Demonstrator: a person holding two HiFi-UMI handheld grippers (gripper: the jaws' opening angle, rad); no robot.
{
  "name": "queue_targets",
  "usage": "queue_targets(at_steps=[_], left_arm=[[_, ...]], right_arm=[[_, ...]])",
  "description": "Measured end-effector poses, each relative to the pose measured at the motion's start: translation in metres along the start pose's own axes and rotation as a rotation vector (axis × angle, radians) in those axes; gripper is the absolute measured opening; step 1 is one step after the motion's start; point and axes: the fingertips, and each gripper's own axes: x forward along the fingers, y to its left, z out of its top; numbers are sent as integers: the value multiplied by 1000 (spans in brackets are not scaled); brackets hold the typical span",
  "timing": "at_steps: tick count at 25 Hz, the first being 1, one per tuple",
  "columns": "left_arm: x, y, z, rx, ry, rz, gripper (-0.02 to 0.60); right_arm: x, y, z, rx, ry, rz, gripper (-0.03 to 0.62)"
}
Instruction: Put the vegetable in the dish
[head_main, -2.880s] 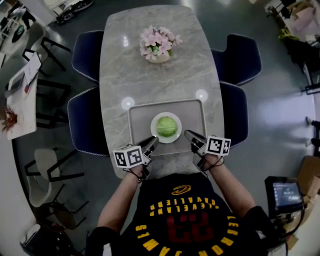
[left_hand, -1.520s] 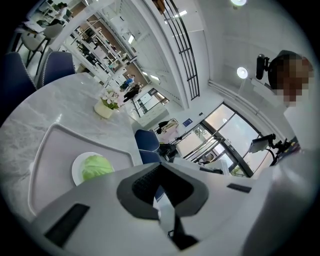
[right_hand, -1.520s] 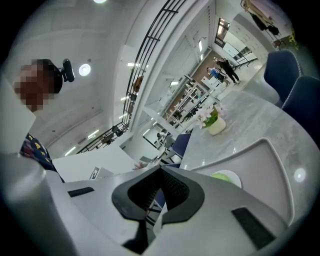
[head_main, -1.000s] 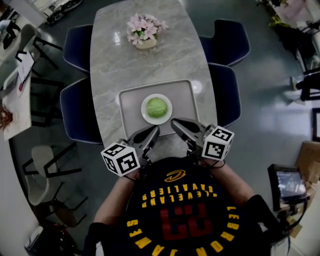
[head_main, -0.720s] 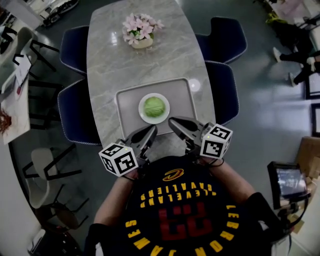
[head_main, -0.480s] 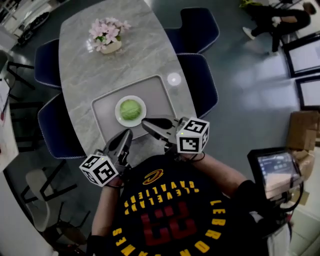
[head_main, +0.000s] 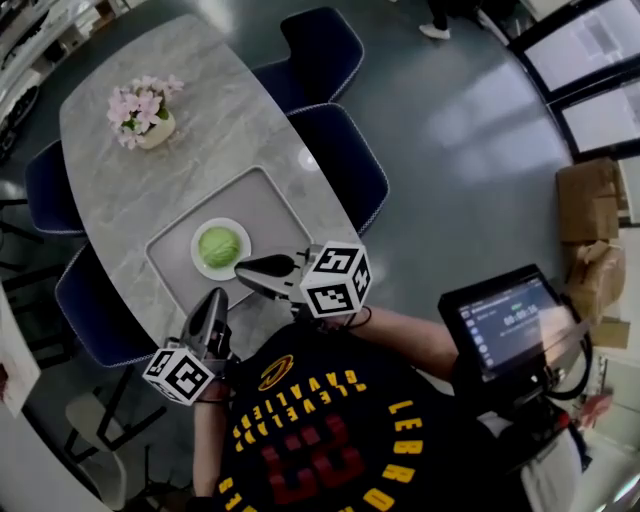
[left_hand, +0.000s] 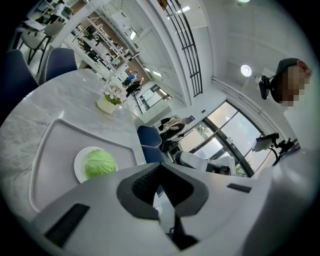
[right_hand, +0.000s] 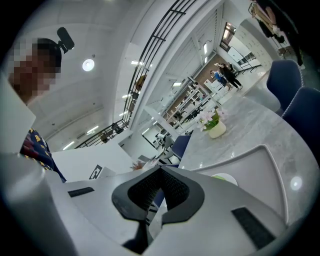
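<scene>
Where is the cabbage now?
In the head view, the cabbage sits on the white plate in the grey tray, left of centre, just beyond the right claw.

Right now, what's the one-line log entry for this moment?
cabbage: in dish on tray | left gripper: shut, empty | right gripper: shut, empty | task: vegetable placed

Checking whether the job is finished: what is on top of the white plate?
A green cabbage sits on the plate, which lies in a grey tray. The cabbage covers the plate's middle, so anything beneath it cannot be seen.
</scene>
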Motion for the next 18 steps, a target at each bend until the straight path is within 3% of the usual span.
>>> queue_targets(at_steps=[18], left_arm=[[-7,1,-21,-41,34,9,0]], right_arm=[[-10,-2,-20,52,12,-38,3]])
